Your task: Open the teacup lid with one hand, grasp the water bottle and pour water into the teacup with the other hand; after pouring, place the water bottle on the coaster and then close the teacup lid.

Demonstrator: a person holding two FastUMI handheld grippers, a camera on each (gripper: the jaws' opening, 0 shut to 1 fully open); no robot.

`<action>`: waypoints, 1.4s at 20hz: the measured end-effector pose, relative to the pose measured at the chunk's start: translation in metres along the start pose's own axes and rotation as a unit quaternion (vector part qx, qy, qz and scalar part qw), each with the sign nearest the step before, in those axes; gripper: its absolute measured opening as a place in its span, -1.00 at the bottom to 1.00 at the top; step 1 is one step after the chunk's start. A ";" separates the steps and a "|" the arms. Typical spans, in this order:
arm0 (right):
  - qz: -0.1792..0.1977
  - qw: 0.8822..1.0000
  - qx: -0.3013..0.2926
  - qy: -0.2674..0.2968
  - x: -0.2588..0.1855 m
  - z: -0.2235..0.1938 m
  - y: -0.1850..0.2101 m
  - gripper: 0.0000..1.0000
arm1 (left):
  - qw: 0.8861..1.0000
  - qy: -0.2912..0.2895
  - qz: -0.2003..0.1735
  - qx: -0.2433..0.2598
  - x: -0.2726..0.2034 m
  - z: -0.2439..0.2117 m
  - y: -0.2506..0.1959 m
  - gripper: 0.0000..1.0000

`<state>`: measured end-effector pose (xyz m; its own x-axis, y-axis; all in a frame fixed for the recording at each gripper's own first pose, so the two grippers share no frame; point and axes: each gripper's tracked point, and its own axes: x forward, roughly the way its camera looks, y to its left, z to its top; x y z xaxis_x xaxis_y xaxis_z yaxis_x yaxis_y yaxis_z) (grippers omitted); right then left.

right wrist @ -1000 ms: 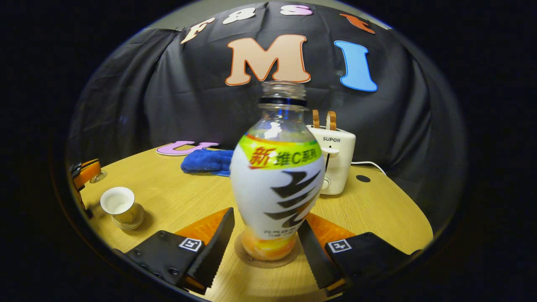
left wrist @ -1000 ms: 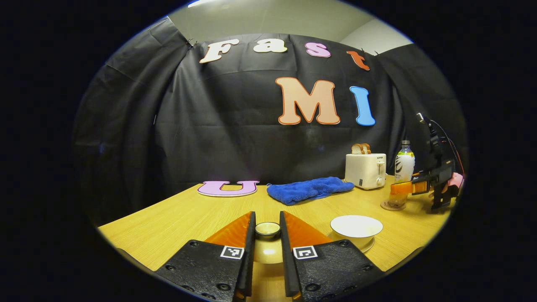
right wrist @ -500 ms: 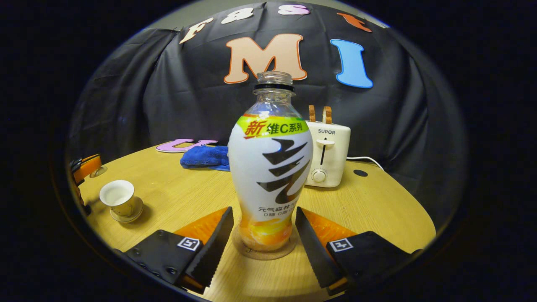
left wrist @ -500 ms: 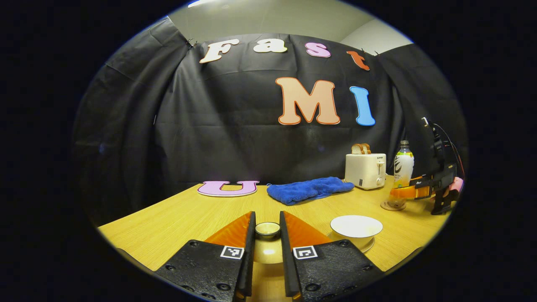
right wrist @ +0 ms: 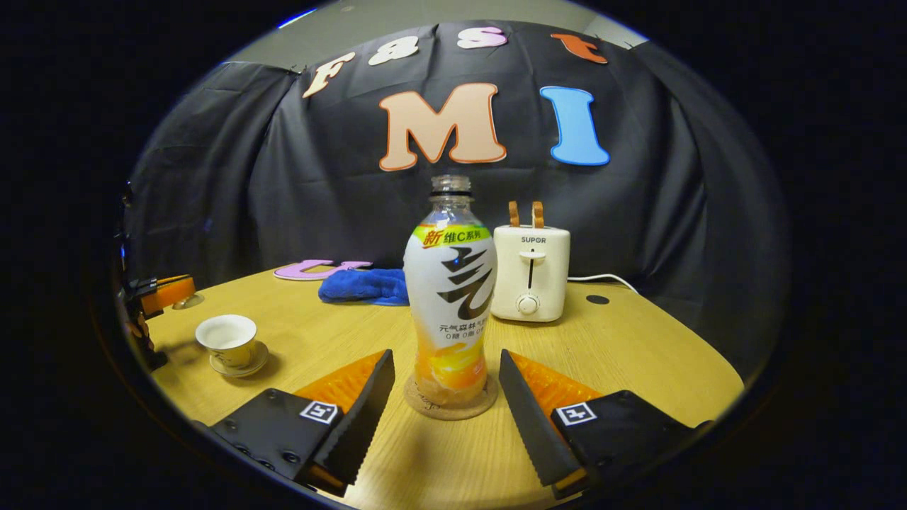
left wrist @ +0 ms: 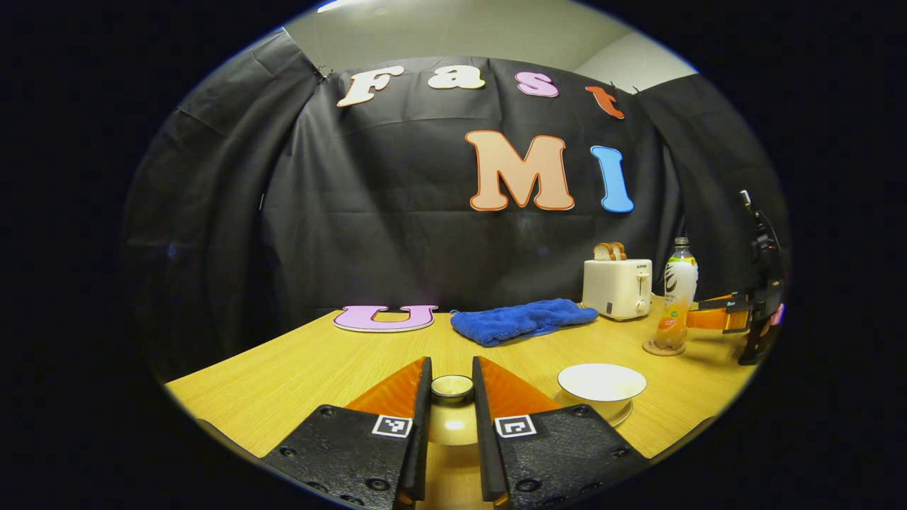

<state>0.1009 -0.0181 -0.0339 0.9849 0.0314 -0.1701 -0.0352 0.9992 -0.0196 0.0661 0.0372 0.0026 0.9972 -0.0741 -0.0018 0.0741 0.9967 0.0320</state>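
An uncapped water bottle [right wrist: 451, 297] with a white and orange label stands upright on a round cork coaster [right wrist: 451, 405]. My right gripper [right wrist: 445, 360] is open, its fingers apart on either side and just short of the bottle, touching nothing. A white teacup [right wrist: 227, 338] sits open on its saucer at the left. In the left gripper view my left gripper [left wrist: 451, 365] is shut on the knob of the golden teacup lid [left wrist: 452, 387], with the teacup [left wrist: 601, 384] just to its right. Farther right stand the bottle [left wrist: 677, 294] and the right gripper [left wrist: 737, 320].
A white toaster [right wrist: 530, 273] with bread slices stands behind the bottle, its cord trailing right. A blue cloth [right wrist: 361, 287] lies at the back of the wooden table [right wrist: 638, 354]. The table's round edge runs close on the right.
The right gripper has drawn back from the bottle, which now stands farther off on the coaster. The left gripper and the lid have not moved.
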 end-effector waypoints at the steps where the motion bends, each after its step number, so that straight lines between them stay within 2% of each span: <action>1: 0.002 1.000 0.001 -0.012 -0.006 0.003 0.001 0.89 | 1.000 0.000 0.000 0.000 0.000 -0.001 0.000 -0.44; 8: -0.007 0.997 0.013 -0.079 -0.039 0.020 -0.001 0.89 | 1.000 0.002 -0.020 -0.002 0.007 -0.001 -0.018 -0.45; 9: -0.011 0.997 0.013 -0.081 -0.041 0.019 -0.002 0.79 | 1.000 0.004 -0.022 -0.002 0.008 -0.002 -0.022 -0.44; 10: -0.017 0.996 0.012 -0.081 -0.043 0.017 -0.003 0.88 | 1.000 0.003 -0.024 -0.003 0.011 -0.002 -0.026 -0.44; 11: -0.028 0.996 0.013 -0.085 -0.047 0.018 -0.006 0.79 | 1.000 0.004 -0.026 -0.003 0.014 -0.002 -0.031 -0.44; 12: -0.043 0.995 0.014 -0.084 -0.050 0.017 -0.012 0.88 | 1.000 0.004 -0.029 -0.003 0.015 -0.002 -0.037 -0.44; 13: -0.063 0.994 0.015 -0.085 -0.053 0.018 -0.020 0.79 | 0.999 0.003 -0.032 -0.003 0.017 -0.001 -0.043 -0.44; 15: -0.112 0.990 0.018 -0.087 -0.059 0.019 -0.038 0.80 | 0.999 0.004 -0.041 -0.002 0.022 -0.002 -0.056 -0.44; 16: -0.130 0.987 0.018 -0.088 -0.062 0.018 -0.044 0.87 | 0.999 0.002 -0.046 -0.003 0.023 -0.001 -0.063 -0.44; 17: -0.140 0.986 0.019 -0.088 -0.064 0.018 -0.046 0.79 | 0.999 0.002 -0.052 -0.003 0.024 0.000 -0.071 -0.44; 18: -0.143 0.986 0.019 -0.088 -0.065 0.017 -0.045 0.87 | 0.998 0.002 -0.057 -0.003 0.025 -0.002 -0.077 -0.44; 19: -0.144 0.986 0.019 -0.087 -0.065 0.018 -0.045 0.79 | 0.998 0.001 -0.062 -0.003 0.026 -0.001 -0.082 -0.44; 20: -0.145 0.985 0.019 -0.087 -0.065 0.018 -0.046 0.79 | 0.998 0.001 -0.070 -0.002 0.026 -0.001 -0.090 -0.44; 21: -0.148 0.985 0.019 -0.087 -0.065 0.018 -0.047 0.87 | 0.997 0.000 -0.078 -0.003 0.027 0.000 -0.097 -0.44; 22: -0.149 0.985 0.019 -0.087 -0.065 0.018 -0.048 0.79 | 0.996 0.001 -0.084 -0.001 0.028 -0.001 -0.103 -0.44; 23: -0.149 0.985 0.019 -0.087 -0.066 0.018 -0.048 0.79 | 0.996 0.001 -0.090 0.001 0.029 -0.001 -0.108 -0.44; 24: -0.149 0.985 0.019 -0.087 -0.065 0.018 -0.048 0.87 | 0.995 0.000 -0.098 0.001 0.030 0.001 -0.115 -0.44; 28: -0.149 0.985 0.019 -0.087 -0.065 0.018 -0.048 0.88 | 0.992 0.006 -0.128 0.009 0.033 -0.003 -0.134 -0.44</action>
<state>0.0413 -0.0673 -0.0040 0.9650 -0.2623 0.0089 0.2623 0.9650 -0.0050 0.0887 -0.0987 -0.0050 0.9458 -0.3239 -0.0233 0.3247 0.9446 0.0479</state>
